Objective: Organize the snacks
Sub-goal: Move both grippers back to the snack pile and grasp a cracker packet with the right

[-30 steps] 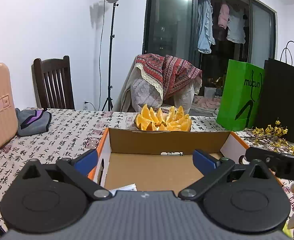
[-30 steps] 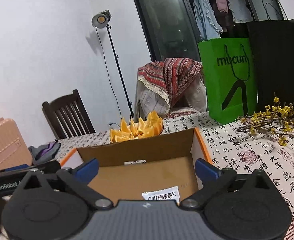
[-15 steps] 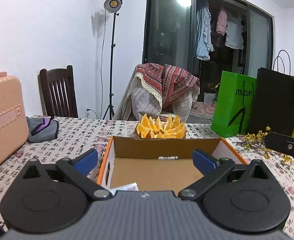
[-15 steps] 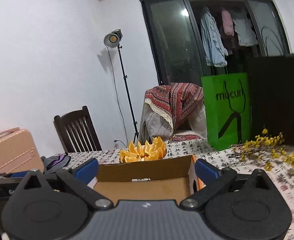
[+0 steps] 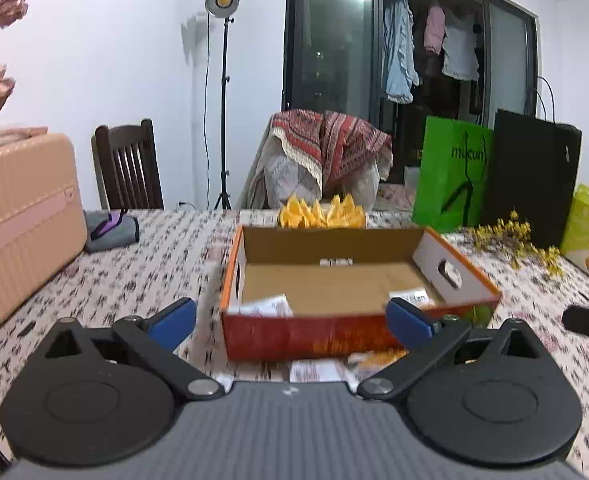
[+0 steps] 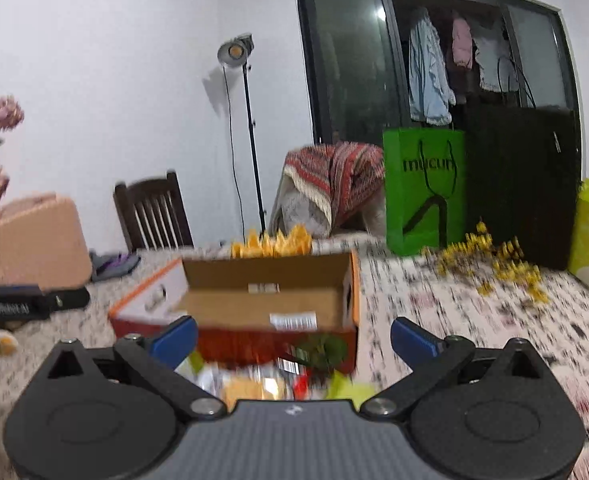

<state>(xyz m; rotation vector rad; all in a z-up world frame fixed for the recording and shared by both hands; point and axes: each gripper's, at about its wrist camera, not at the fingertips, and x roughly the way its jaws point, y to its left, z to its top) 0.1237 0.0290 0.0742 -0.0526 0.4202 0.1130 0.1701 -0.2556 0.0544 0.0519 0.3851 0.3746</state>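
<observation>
An open cardboard box [image 5: 334,328] with an orange-red outside stands on the patterned tablecloth; in the right wrist view the box [image 6: 254,344] is seen from its right front corner. White snack packets [image 5: 266,306] lie on the box floor, one of them a white packet [image 6: 293,322] near the right wall. More snack packs [image 6: 254,384] lie blurred on the cloth in front of the box. My left gripper [image 5: 290,320] is open and empty just short of the box's front wall. My right gripper [image 6: 292,338] is open and empty above the loose packs.
A plate of orange wedges [image 5: 321,216] sits behind the box. A pink suitcase [image 5: 22,220] stands at left, beside a grey pouch [image 5: 112,232]. A green bag [image 5: 452,180], a black bag [image 5: 534,184] and yellow flowers [image 5: 510,240] fill the right back.
Both grippers have pulled back from over the box toward the near side of the table, so the box's front wall and the loose packs now show. Both stay open.
</observation>
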